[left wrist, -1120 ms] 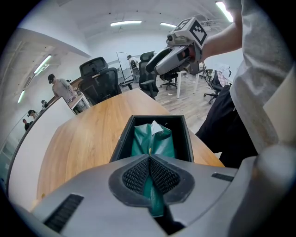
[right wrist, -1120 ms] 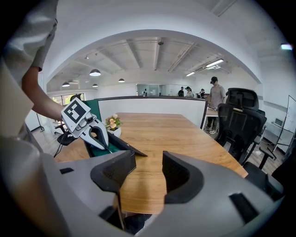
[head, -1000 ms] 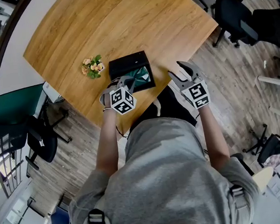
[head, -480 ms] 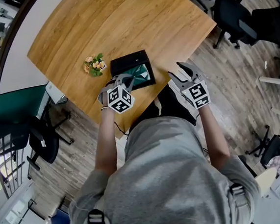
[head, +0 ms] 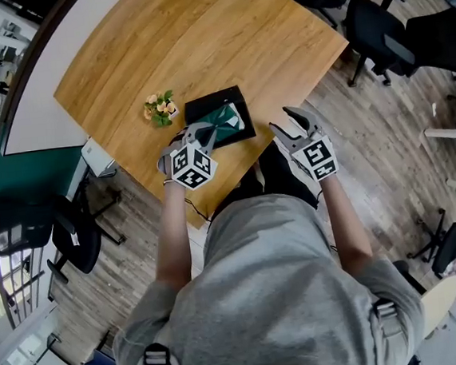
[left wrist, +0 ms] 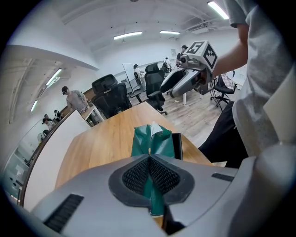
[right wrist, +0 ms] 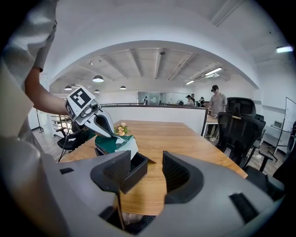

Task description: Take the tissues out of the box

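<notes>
Since the earlier frame, we note that the left tongs (left wrist: pixel 149 159) have drawn back slightly from the box, toward the person, taking the gripped end of the pack with them. The right tongs (head: pixel 286 124) have come a little nearer the box.

The tabletop (head: pixel 222 34) carries everything, and the work is set at its near edge, within easy reach of both arms.

The black box (head: pixel 205 108) lies open-topped on the tabletop, just in from that edge. We judge it unrestrained: nothing presses on it.

The green tissue pack (right wrist: pixel 113 143) is tilted. Its raised end is clamped in the left tongs, whose jaws are closed tight on the wrapper. Its lower end remains inside the box, and white tissue shows at its torn top. The tilt follows from pulling one end only.

The right tongs stand wide and hold nothing, near the box but apart from it. We judge them placed to steady the box should it lift with the pack.

The small bunch of flowers (head: pixel 161 109) sits beside the box, clear of the work.
</notes>
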The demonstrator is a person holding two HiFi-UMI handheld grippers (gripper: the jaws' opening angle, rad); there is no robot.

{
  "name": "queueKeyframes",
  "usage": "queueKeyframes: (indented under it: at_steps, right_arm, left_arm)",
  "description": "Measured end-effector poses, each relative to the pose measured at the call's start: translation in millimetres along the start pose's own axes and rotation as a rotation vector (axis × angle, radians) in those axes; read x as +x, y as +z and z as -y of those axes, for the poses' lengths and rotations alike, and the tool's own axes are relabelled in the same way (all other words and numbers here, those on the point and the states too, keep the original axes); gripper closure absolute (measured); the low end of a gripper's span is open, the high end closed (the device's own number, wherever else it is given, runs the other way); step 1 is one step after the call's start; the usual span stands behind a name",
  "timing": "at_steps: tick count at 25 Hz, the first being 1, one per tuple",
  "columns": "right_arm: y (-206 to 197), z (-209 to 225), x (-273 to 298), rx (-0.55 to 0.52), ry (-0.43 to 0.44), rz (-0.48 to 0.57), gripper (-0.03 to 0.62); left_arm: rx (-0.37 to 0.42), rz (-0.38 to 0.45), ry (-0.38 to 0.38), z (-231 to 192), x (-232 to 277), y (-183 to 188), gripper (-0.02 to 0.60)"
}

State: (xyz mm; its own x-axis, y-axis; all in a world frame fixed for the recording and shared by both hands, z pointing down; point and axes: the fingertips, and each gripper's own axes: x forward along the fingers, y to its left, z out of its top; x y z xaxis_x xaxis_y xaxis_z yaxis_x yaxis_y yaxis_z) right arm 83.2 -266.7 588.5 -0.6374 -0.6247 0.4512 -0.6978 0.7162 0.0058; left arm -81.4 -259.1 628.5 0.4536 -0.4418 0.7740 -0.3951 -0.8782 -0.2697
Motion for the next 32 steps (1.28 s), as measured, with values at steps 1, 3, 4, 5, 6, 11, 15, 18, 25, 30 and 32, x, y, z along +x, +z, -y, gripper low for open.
queueKeyframes:
  at_steps: [1, 3, 4, 5, 6, 11, 15, 18, 25, 30, 32]
  right_arm:
    - [0, -3, -2, -0.004, -0.003, -0.002, 0.372]
    - [2, -8, -6, -0.013, -0.008, 0.007, 0.372]
    - [4, -11, -8, -0.016, -0.008, 0.017, 0.372]
    - [5, -14, -10, -0.018, -0.007, 0.023, 0.373]
    - [6, -16, -12, -0.018, -0.005, 0.026, 0.373]
    - [5, -22, -21, -0.020, -0.005, 0.026, 0.373]
    - [9, -25, -24, -0.028, -0.006, 0.033, 0.378]
    - [8, -29, -23, -0.032, -0.009, 0.037, 0.379]
    - [14, -34, -23, -0.057, -0.005, 0.051, 0.382]
    - [27, -35, -27, -0.069, -0.014, 0.081, 0.381]
    - [29, -36, -29, -0.070, -0.018, 0.085, 0.381]
  left_arm:
    - [-0.004, 0.006, 0.005, -1, -5, 0, 0.558]
    - [-0.019, 0.026, 0.012, -1, -15, 3, 0.558]
    - [-0.026, 0.037, 0.017, -2, -20, 4, 0.558]
    - [-0.030, 0.046, 0.023, -2, -24, 6, 0.558]
    - [-0.032, 0.054, 0.030, -2, -28, 8, 0.558]
    - [-0.021, 0.070, 0.063, -2, -46, 19, 0.558]
    - [-0.019, 0.096, 0.087, -5, -63, 30, 0.558]
    - [-0.012, 0.108, 0.106, -5, -73, 33, 0.558]
    - [-0.042, 0.150, 0.135, -6, -91, 40, 0.558]
    - [-0.058, 0.177, 0.138, -5, -98, 45, 0.558]
    - [-0.051, 0.175, 0.139, -3, -99, 45, 0.558]
